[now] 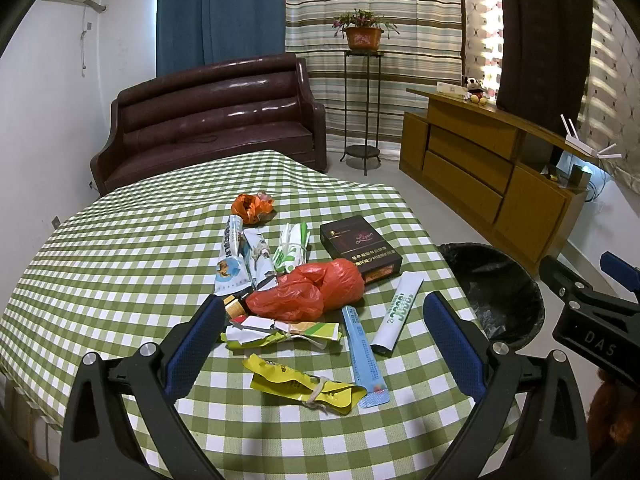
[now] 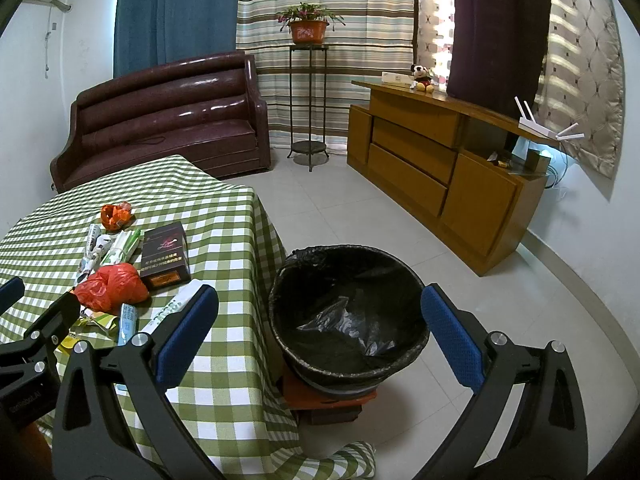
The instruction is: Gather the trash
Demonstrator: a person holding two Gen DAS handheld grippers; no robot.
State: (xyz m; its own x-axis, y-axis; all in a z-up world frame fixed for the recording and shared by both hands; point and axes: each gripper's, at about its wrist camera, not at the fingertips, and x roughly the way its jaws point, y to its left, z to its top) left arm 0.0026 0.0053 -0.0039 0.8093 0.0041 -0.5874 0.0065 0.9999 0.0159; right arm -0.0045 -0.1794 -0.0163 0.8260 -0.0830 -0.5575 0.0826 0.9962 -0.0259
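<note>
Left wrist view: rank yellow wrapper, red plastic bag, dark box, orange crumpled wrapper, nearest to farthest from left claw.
1. yellow wrapper, between the left claw's fingers.
2. red plastic bag, just ahead, centre.
3. dark box, behind the bag, right.
4. orange crumpled wrapper, farthest back, left of centre.

checkered table | wrappers, red bag, dark box

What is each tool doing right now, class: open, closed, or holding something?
Left tool: open, holding nothing, above the green checked tablecloth.
Right tool: open, holding nothing.
</note>
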